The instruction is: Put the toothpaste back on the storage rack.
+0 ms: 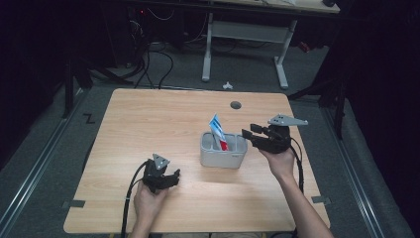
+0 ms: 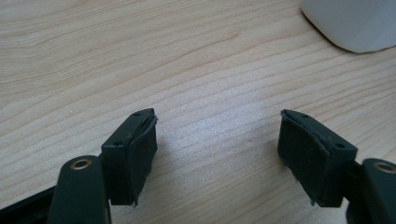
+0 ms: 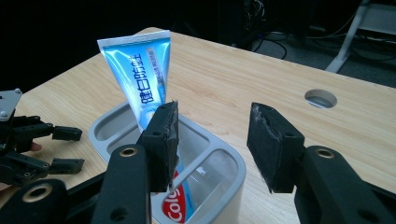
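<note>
One toothpaste tube (image 3: 144, 74) and one grey holder (image 1: 224, 149) are seen on the bench (image 1: 148, 129), along with two grippers. The tube is stood in the holder near the bench's middle, cap end down and flat crimped end up, its long axis tilted slightly from upright. The right gripper (image 3: 212, 140) is held just right of the holder, jaws apart and empty. The left gripper (image 2: 217, 140) is rested low at the near left, jaws apart over bare wood.

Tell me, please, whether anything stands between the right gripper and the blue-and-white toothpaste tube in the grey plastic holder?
Nothing visible does. The right gripper is open and empty beside the grey plastic holder, with the blue-and-white toothpaste tube leaning in a compartment just beyond its jaws.
</note>
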A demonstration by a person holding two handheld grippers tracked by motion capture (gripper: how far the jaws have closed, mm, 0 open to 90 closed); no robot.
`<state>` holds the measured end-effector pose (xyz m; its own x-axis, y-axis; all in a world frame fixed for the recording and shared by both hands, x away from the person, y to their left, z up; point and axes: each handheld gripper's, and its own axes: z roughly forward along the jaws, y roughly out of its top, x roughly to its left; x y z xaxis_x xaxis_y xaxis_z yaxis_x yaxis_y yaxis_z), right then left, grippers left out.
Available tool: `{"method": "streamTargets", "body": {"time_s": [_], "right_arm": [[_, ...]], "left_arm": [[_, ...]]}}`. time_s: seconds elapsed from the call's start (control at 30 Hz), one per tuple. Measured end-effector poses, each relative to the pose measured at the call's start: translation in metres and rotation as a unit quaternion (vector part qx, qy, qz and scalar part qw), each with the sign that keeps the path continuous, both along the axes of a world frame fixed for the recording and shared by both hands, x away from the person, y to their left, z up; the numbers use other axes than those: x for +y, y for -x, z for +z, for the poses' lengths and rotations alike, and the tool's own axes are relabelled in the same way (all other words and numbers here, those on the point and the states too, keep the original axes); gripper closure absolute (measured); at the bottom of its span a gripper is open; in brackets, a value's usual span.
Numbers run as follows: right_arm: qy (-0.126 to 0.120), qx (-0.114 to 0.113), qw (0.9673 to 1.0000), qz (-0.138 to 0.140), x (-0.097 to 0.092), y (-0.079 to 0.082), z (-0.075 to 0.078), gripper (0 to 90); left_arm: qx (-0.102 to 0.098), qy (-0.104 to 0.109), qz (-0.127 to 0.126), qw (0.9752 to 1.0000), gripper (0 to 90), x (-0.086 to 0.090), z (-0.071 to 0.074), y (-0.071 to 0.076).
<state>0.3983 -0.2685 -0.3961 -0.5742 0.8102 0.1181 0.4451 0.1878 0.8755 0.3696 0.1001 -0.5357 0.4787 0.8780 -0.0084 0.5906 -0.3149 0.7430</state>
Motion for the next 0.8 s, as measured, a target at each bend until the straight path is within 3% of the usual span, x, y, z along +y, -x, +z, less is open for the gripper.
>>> {"method": "streamTargets", "body": {"time_s": [0.8], "right_arm": [[-0.036,-0.015,0.9985,-0.038,-0.052,0.023,0.002,53.8]], "left_arm": [[0.0,0.0,0.001,1.0,28.8,0.0,0.0,0.0]]}}
